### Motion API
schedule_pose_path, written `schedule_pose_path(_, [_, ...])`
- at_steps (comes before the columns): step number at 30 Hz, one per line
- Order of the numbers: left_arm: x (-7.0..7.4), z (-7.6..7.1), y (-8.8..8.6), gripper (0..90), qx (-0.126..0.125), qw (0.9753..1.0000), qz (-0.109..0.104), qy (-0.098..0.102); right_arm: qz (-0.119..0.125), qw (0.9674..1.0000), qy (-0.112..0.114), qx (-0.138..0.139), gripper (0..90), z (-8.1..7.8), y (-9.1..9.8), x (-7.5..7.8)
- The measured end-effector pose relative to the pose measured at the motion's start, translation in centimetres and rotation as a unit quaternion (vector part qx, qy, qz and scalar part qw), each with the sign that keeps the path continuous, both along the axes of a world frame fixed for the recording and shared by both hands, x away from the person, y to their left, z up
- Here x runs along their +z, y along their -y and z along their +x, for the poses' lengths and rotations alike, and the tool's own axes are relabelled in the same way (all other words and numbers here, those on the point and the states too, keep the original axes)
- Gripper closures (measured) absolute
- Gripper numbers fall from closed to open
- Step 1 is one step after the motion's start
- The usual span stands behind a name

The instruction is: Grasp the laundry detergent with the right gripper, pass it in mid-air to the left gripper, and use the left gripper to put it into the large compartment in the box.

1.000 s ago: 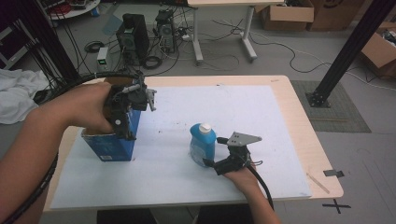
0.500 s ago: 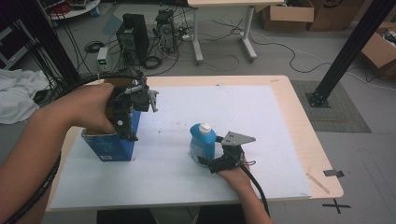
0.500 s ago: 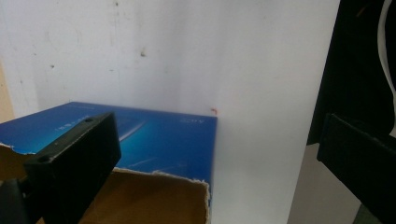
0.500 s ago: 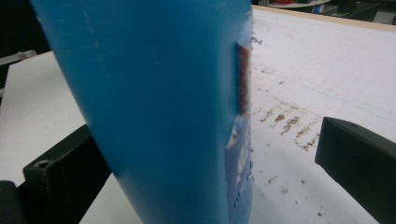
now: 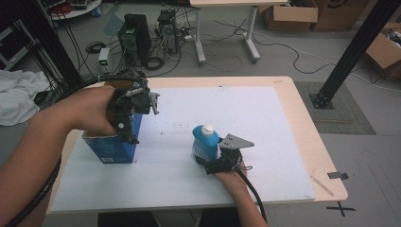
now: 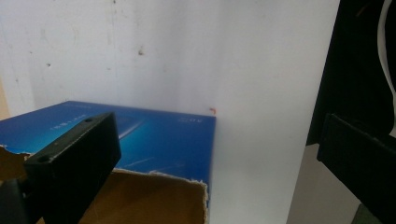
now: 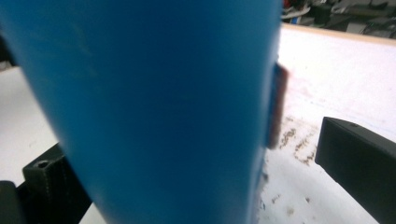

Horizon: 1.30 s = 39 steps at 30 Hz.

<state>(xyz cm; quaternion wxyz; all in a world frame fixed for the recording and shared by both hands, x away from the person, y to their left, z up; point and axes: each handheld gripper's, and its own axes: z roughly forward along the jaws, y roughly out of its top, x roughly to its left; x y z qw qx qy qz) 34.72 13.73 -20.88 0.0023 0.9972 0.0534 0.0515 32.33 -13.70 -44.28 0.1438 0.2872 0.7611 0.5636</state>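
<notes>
The right gripper [image 5: 213, 158] has its jaws spread around the lower body of the blue bottle [image 5: 205, 142], one jaw each side, not yet pinching; the bottle stands upright mid-bench. The left gripper [image 5: 128, 135] hangs with jaws spread at the open top of the blue box [image 5: 111, 149] near the left edge of the bench [image 5: 293, 109]. The grasp looks in hand; next the right jaws must close squarely, then lift the bottle toward the box

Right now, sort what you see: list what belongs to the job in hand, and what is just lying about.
In the job:
- blue bottle, between the open right gripper jaws
- blue box, open top, left gripper over it

Lying about:
- computer towers on the floor
- cardboard boxes
- white cloth
</notes>
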Motion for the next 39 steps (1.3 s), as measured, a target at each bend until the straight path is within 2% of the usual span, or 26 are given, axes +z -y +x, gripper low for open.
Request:
schedule_pose_path(6, [-0.1,-0.1,0.0,0.1,-0.001,1.0,-0.001,0.0,-0.009,0.9996,0.014,-0.022,0.0,-0.5,-0.7,0.0])
schedule_pose_path(15, [-0.1,-0.2,-0.1,0.1,-0.002,1.0,-0.001,0.0,0.002,0.9992,0.02,-0.035,0.0,-0.9,-1.2,-0.2])
schedule_pose_path(23, [-0.1,-0.3,-0.1,0.1,0.0,1.0,-0.003,0.0,-0.007,0.9982,0.025,-0.053,0.0,-1.1,-1.5,-0.1])
schedule_pose_path(32, [-0.2,-0.3,-0.1,0.1,-0.001,1.0,-0.004,-0.001,-0.007,0.9966,0.029,-0.077,7.9,-1.2,-1.3,-0.1])
schedule_pose_path(39, [-0.2,-0.2,-0.1,0.1,-0.001,1.0,-0.003,-0.001,-0.015,0.9962,0.03,-0.08,14.8,-1.3,-1.4,0.0])
